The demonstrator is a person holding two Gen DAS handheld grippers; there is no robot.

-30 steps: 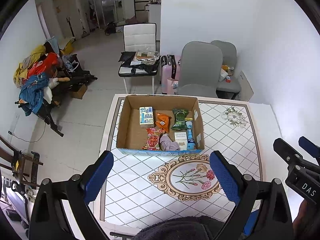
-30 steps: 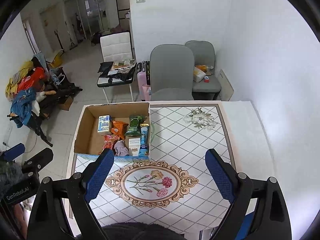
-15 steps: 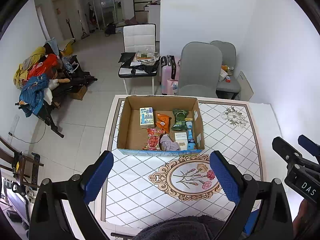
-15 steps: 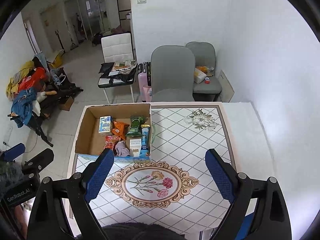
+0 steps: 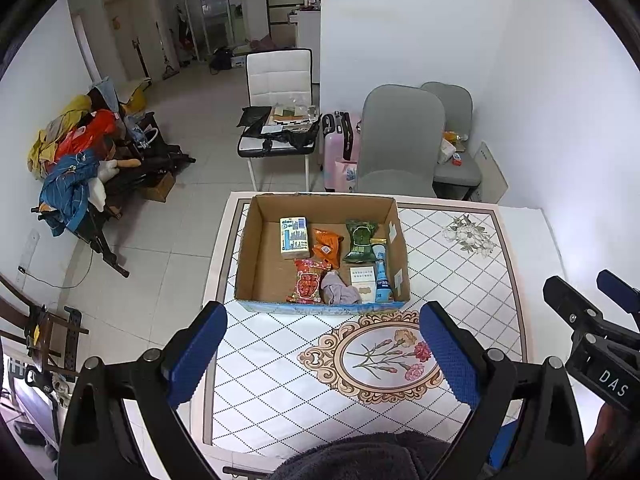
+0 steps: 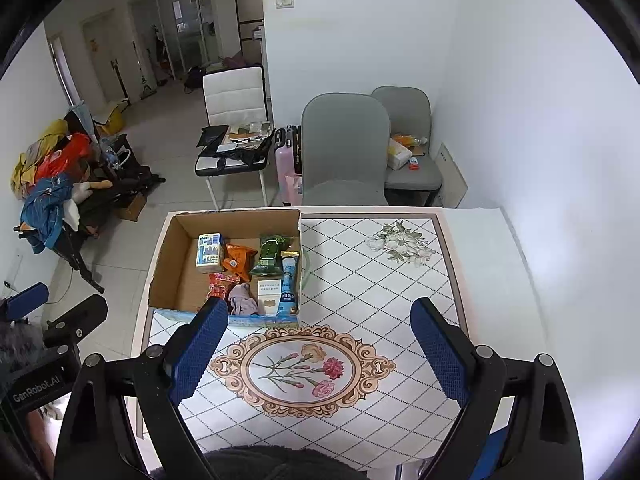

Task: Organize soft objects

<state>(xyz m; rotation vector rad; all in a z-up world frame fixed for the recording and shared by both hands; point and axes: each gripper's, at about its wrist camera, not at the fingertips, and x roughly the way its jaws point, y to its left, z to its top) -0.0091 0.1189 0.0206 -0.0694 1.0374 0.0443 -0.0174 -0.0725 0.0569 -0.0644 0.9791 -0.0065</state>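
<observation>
Jaws: left gripper (image 5: 322, 354) and right gripper (image 6: 316, 350) both wide, empty | change: barely any, hovering over counter (image 5: 460, 264) | soft lilac cloth (image 5: 340, 289) in brown cardboard box (image 5: 256, 256), untouched.

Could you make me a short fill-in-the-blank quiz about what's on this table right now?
1. All the packets lie inside a ____ box.
2. The green packet lies just right of the ____ packet.
3. Both the left gripper and the right gripper are ____, holding nothing.

Missing words: cardboard; orange; open
</observation>
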